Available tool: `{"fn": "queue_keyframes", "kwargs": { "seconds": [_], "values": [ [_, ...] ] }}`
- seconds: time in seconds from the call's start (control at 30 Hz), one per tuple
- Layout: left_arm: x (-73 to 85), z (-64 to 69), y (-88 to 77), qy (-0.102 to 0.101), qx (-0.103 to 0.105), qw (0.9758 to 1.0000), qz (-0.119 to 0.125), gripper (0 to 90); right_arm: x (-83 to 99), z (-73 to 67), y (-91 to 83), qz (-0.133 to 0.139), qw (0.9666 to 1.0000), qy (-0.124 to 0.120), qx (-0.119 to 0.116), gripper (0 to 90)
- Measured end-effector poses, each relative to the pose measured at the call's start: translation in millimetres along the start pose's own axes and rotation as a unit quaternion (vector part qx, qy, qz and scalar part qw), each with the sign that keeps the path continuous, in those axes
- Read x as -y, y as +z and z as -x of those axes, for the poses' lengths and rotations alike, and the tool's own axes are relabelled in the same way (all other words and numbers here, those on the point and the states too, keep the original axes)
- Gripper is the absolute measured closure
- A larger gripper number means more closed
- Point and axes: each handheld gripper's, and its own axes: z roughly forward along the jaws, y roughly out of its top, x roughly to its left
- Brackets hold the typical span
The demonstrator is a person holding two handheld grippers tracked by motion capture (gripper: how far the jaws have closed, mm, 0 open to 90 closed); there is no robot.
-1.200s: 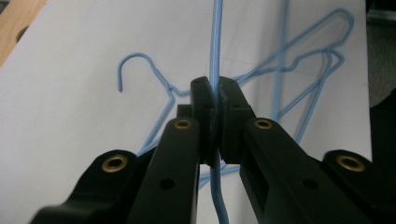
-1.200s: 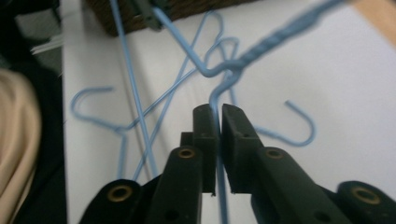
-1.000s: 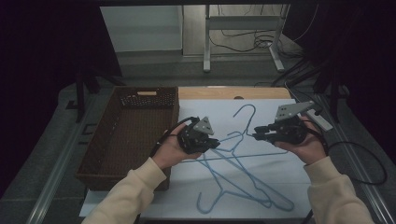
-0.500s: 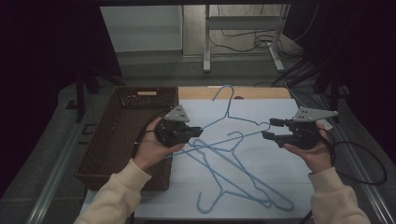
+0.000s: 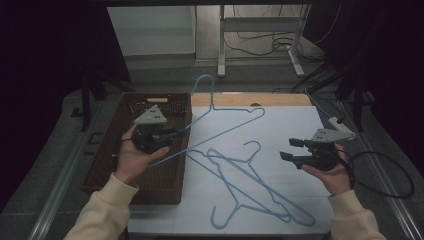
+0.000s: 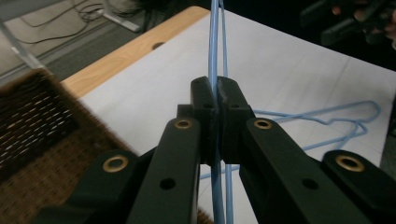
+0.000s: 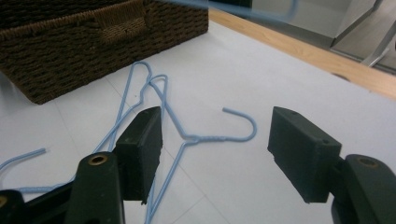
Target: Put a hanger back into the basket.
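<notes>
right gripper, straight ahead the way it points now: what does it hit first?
Probably the blue wire hanger lying on the white sheet: its hook sits between the open jaws of the right gripper. Further along is the brown wicker basket. Depth is unclear.

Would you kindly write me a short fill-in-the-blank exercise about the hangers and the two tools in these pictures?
1. The left tool is shut on a blue ____.
2. The right tool has its jaws ____ and holds nothing.
3. The number of hangers lying flat on the white sheet is ____.
4. The brown woven basket sits on the person's ____ side of the table.

Missing words: hanger; open; two; left
</notes>
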Motion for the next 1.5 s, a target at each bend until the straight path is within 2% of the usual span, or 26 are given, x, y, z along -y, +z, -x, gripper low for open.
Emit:
{"fn": "queue_keyframes", "kwargs": {
  "seconds": [0.23, 0.4, 0.53, 0.57, 0.6, 0.77, 0.93, 1.13, 1.23, 1.5],
  "values": [
    [20.0, -18.7, -24.6, -0.031, -0.036, 0.9988, 0.013, 87.7, 18.0, 0.4, 5.5, -0.011, 0.9998, 0.014, -0.002, 34.4],
    [38.4, -31.7, -44.4, -0.053, -0.065, 0.9962, 0.023, 87.7, 27.2, 1.1, 7.0, -0.01, 0.9997, 0.021, -0.004, 34.2],
    [53.1, -43.4, -59.9, -0.071, -0.09, 0.9929, 0.031, 87.7, 31.9, 1.0, 7.4, -0.013, 0.9996, 0.024, -0.004, 33.8],
    [58.4, -47.9, -64.8, -0.078, -0.101, 0.9912, 0.034, 87.7, 33.2, 0.8, 7.4, -0.013, 0.9996, 0.025, -0.004, 33.7],
    [58.4, -47.9, -64.8, -0.078, -0.101, 0.9912, 0.034, 87.7, 35.1, 0.8, 7.7, -0.013, 0.9995, 0.027, -0.006, 33.7],
    [78.1, -63.3, -80.4, -0.098, -0.132, 0.9857, 0.036, 87.7, 38.7, 0.9, 9.2, -0.018, 0.9994, 0.03, -0.007, 33.0],
    [92.3, -70.0, -89.1, -0.105, -0.142, 0.9838, 0.031, 87.7, 39.9, 1.2, 11.2, -0.023, 0.9993, 0.029, -0.007, 32.4],
    [100.8, -73.2, -87.8, -0.104, -0.146, 0.9837, 0.014, 87.7, 40.9, 0.7, 12.2, -0.027, 0.9992, 0.027, -0.008, 32.3],
    [103.6, -76.3, -83.7, -0.104, -0.152, 0.9829, 0.004, 87.7, 41.2, 0.7, 12.6, -0.028, 0.9992, 0.028, -0.009, 32.2],
    [109.8, -87.8, -61.8, -0.105, -0.162, 0.9803, -0.042, 87.7, 42.4, 0.4, 14.8, -0.03, 0.9991, 0.029, -0.012, 31.9]
  ]
}}
